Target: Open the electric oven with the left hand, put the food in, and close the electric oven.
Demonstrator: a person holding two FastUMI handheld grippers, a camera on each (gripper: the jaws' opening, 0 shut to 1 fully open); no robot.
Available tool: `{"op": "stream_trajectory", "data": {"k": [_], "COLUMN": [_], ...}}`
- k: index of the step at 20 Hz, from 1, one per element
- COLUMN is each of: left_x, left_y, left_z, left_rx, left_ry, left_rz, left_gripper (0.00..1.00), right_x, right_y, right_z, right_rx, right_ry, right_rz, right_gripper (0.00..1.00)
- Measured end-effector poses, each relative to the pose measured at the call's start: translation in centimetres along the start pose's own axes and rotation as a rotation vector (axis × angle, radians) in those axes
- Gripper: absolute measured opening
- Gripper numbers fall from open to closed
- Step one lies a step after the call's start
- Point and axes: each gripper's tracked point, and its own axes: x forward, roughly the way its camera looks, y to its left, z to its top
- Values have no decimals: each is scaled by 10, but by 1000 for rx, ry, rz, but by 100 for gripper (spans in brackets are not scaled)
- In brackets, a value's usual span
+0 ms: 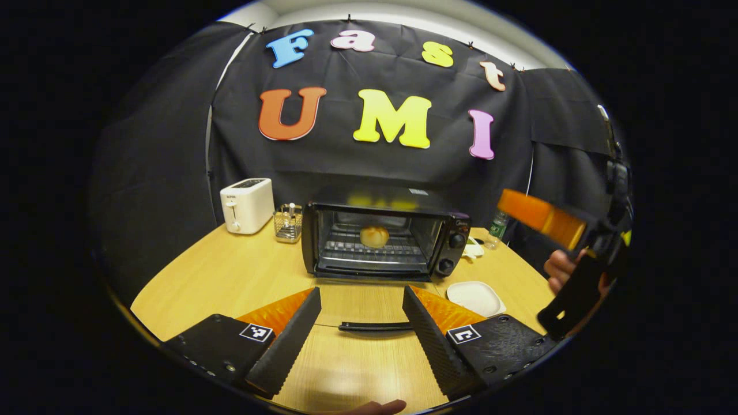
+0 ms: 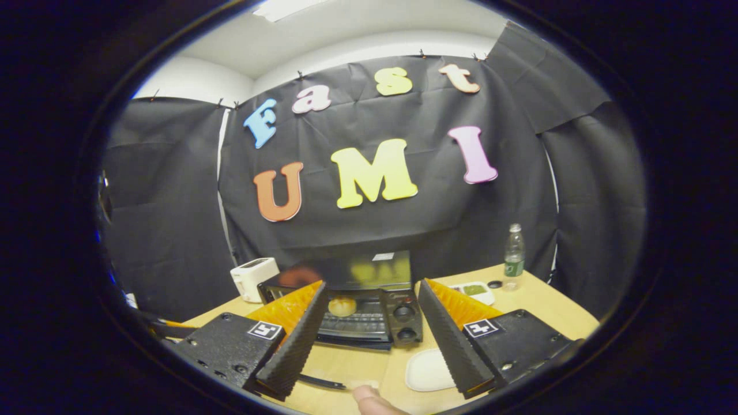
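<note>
The black electric oven (image 1: 383, 239) stands on the wooden table (image 1: 230, 276) with its glass door folded down flat. The door's handle (image 1: 375, 326) lies between my left gripper's fingers. A round bun (image 1: 374, 236) sits on the rack inside. My left gripper (image 1: 361, 291) hovers open over the lowered door, empty. In the right gripper view, my right gripper (image 2: 372, 285) is open and empty, raised in front of the oven (image 2: 369, 314) and bun (image 2: 342, 305). One orange finger (image 1: 542, 218) of it shows at the right of the left gripper view, held by a hand (image 1: 556, 271).
A white toaster (image 1: 247, 204) and a wire basket (image 1: 287, 222) stand left of the oven. An empty white plate (image 1: 475, 297) lies right of the door. A bottle (image 2: 513, 256) and a small dish (image 2: 473, 291) sit at the back right.
</note>
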Motion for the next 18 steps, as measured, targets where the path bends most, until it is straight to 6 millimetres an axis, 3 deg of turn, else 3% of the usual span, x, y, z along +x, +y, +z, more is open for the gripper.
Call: {"op": "stream_trajectory", "data": {"k": [4, 8, 11, 18], "left_x": [25, 43, 53, 69], "left_y": [-8, -18, -21, -30], "left_z": [-48, -91, -114, -137], "left_rx": [22, 48, 61, 41], "left_ry": [131, 254, 329, 412], "left_rz": [8, 22, 44, 40], "left_gripper": [94, 95, 94, 95], "right_x": [-38, -74, -89, -98], "right_y": [-33, -58, -77, -101], "right_z": [49, 78, 82, 68], "right_rx": [-29, -74, -95, -91], "right_ry": [-64, -98, -106, -101], "right_rz": [-50, -102, -133, -148], "right_gripper": [95, 95, 95, 96]}}
